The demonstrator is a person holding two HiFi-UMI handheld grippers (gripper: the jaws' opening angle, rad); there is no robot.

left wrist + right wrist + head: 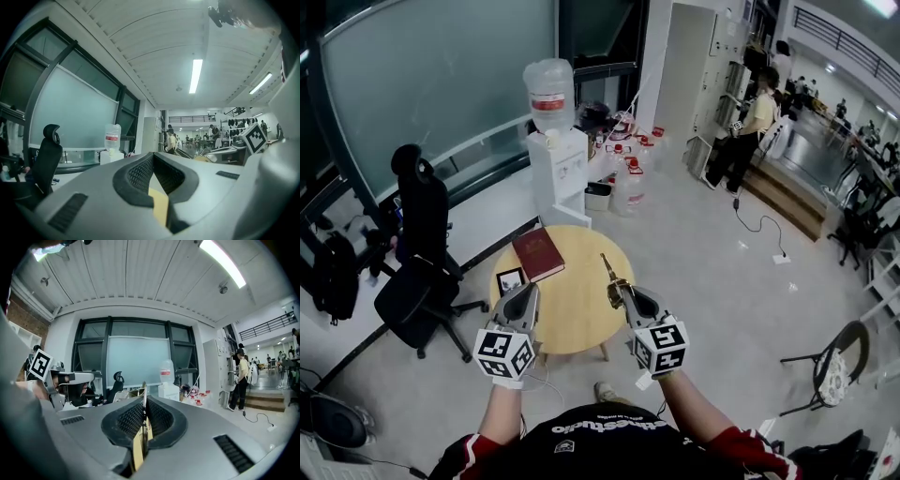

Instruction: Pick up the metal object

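Note:
My right gripper (pixel 625 296) hangs over the right side of the round wooden table (pixel 577 319) and is shut on the metal object (pixel 610 276). This is a thin brass-coloured piece whose narrow tip points up and away. In the right gripper view the metal object (pixel 144 397) stands on edge between the black pads of the right gripper (pixel 144 417) and sticks out past them. My left gripper (pixel 521 298) is over the table's left edge. In its own view the left gripper (pixel 153 161) is shut with nothing between its pads.
A red book (pixel 539 253) and a small framed card (pixel 510 279) lie on the table's left part. Behind the table are a water dispenser (pixel 558 159) and an office chair (pixel 417 272) at the left. A person (pixel 741 141) stands far right; a folding chair (pixel 834 366) is nearer.

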